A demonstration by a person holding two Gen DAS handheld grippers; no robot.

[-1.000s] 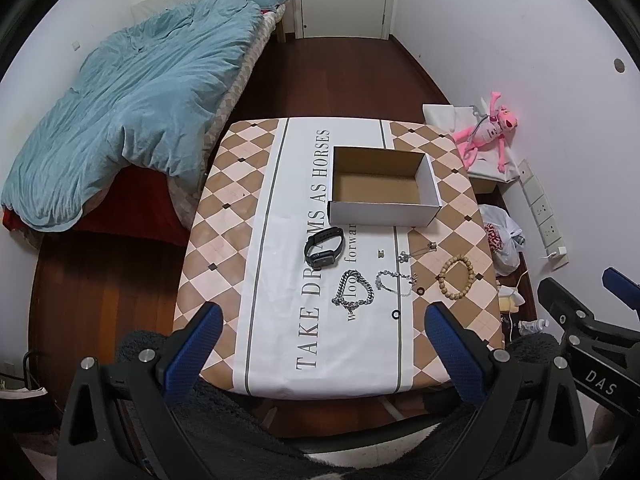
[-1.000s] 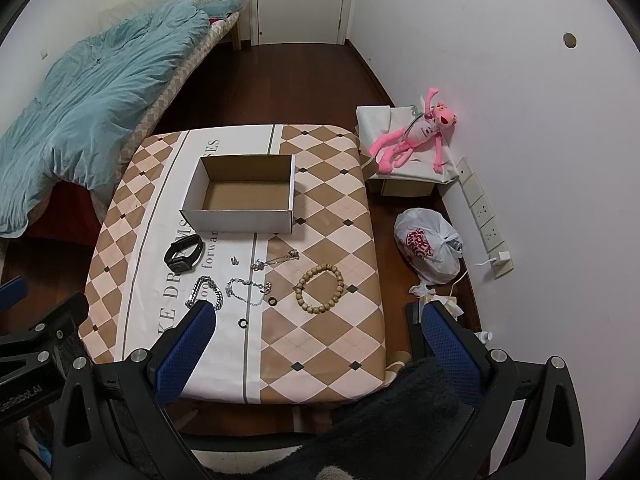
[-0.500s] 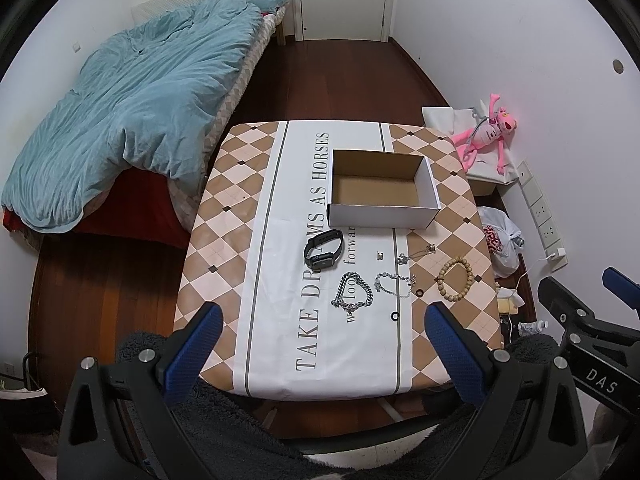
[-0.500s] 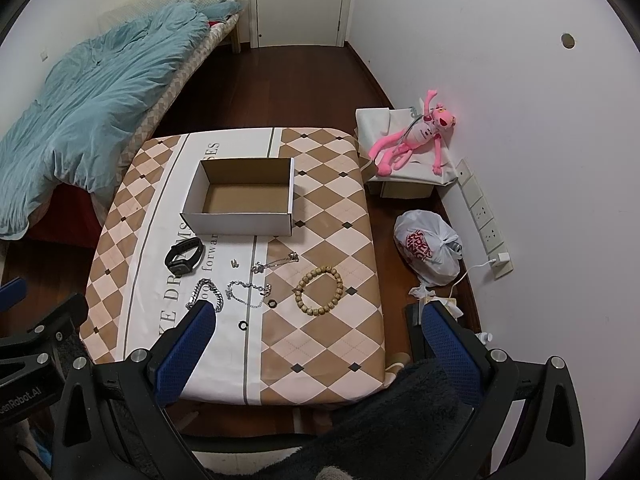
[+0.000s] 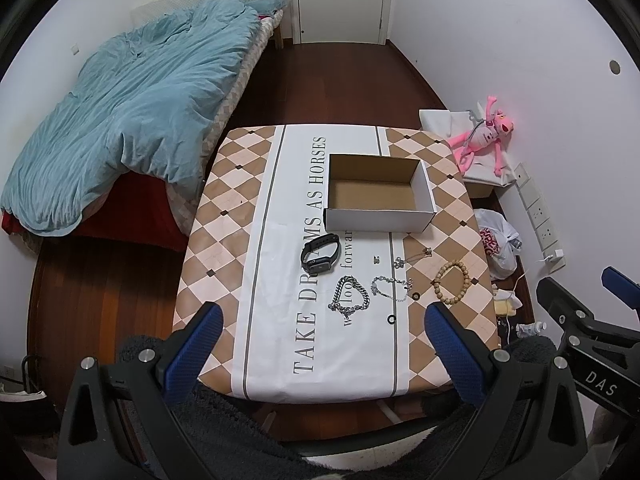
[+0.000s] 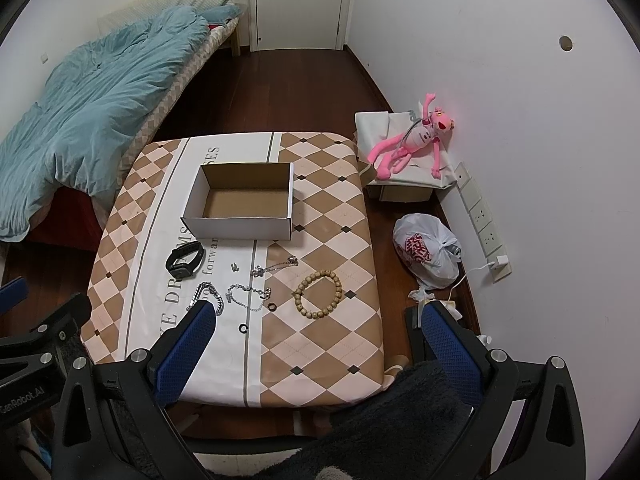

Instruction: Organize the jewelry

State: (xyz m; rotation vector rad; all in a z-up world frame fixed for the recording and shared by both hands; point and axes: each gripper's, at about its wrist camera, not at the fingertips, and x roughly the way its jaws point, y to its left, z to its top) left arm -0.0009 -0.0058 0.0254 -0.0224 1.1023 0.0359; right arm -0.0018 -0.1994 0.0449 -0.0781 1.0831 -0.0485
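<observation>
An open, empty cardboard box (image 5: 378, 194) (image 6: 242, 202) stands on the table (image 5: 224, 248) (image 6: 332, 344). In front of it lie a black smartwatch (image 5: 320, 254) (image 6: 185, 259), a thick silver chain (image 5: 347, 300) (image 6: 208, 298), a thin silver bracelet (image 5: 390, 288) (image 6: 249, 294), a fine necklace (image 5: 412, 258) (image 6: 276, 266), a wooden bead bracelet (image 5: 452, 283) (image 6: 319, 295), two small black rings (image 5: 391, 319) (image 6: 243, 327) and a tiny earring (image 5: 376, 258) (image 6: 234, 267). My left gripper (image 5: 320, 328) and right gripper (image 6: 318, 328) are both open and empty, high above the near table edge.
A bed with a blue duvet (image 5: 124, 112) is to the left. A pink plush toy (image 6: 416, 140) lies on a low box at the right wall, with a white plastic bag (image 6: 428, 254) and a power strip (image 6: 484, 224) on the wooden floor. A door (image 6: 300, 0) is at the back.
Both views have shifted slightly. The grippers stay open and the jewelry has not moved.
</observation>
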